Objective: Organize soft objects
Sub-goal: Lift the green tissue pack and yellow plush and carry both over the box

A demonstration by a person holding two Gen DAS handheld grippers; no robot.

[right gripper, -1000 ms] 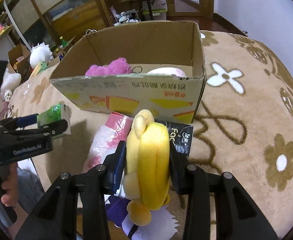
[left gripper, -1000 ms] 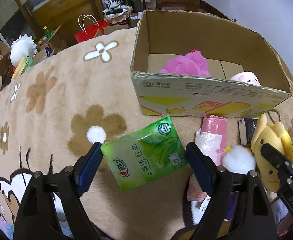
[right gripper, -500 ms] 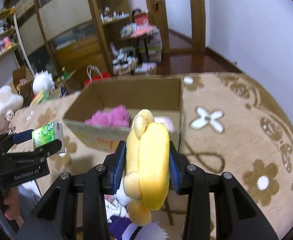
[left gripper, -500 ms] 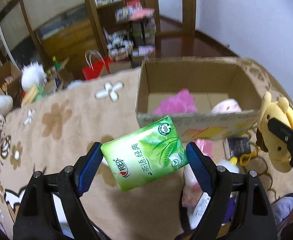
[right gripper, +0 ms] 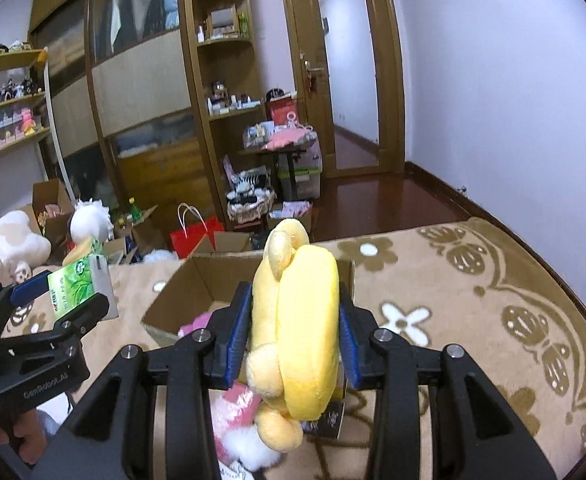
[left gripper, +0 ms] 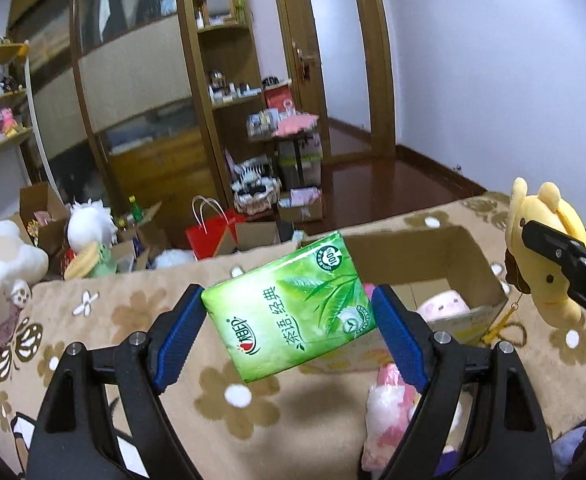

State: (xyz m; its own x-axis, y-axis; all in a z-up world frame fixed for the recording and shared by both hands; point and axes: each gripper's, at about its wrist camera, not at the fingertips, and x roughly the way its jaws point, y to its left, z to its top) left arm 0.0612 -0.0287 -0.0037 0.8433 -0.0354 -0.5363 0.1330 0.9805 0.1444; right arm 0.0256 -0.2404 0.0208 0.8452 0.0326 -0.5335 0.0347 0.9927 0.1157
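- Left gripper [left gripper: 289,330] has its fingers clamped on the green tissue pack [left gripper: 289,310], held tilted in the air, just short of the cardboard box [left gripper: 473,256].
- Right gripper [right gripper: 293,342] squeezes the yellow plush [right gripper: 297,332] tight, also aloft before the box.
- Risk here: both loads heading for one opening could bump and knock the tilted, slick-looking pack loose.
- The plush's dangling lower half might snag the box rim on the way in.
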